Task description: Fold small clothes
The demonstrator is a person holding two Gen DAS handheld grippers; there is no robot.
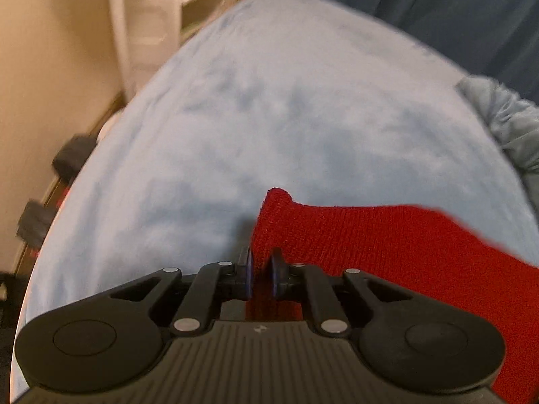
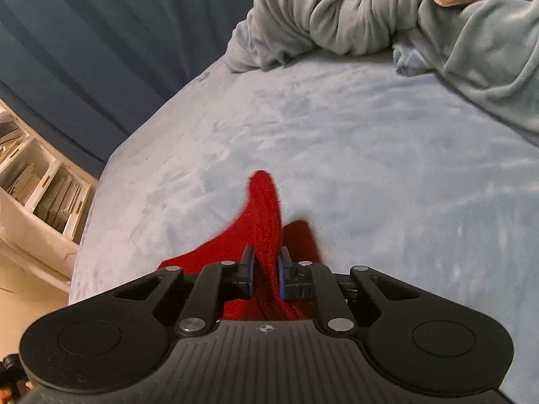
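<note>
Folding is only starting: my left gripper [image 1: 260,271] and right gripper [image 2: 266,271] each pinch the red knitted garment [image 1: 387,242], not yet folded.

The knit garment [image 2: 266,222] lies on the bed [image 2: 370,151], a crumpled blanket [image 2: 337,17] behind.

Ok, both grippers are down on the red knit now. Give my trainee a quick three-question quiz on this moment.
1. True or false: the left gripper is closed on the red knit garment.
2. What is the right gripper pinching: A) the grey blanket, B) the red knit garment, C) nothing?
3. What surface does the garment lie on?

Key: 1 true; 2 B; 3 the light blue fleece bed cover.
</note>
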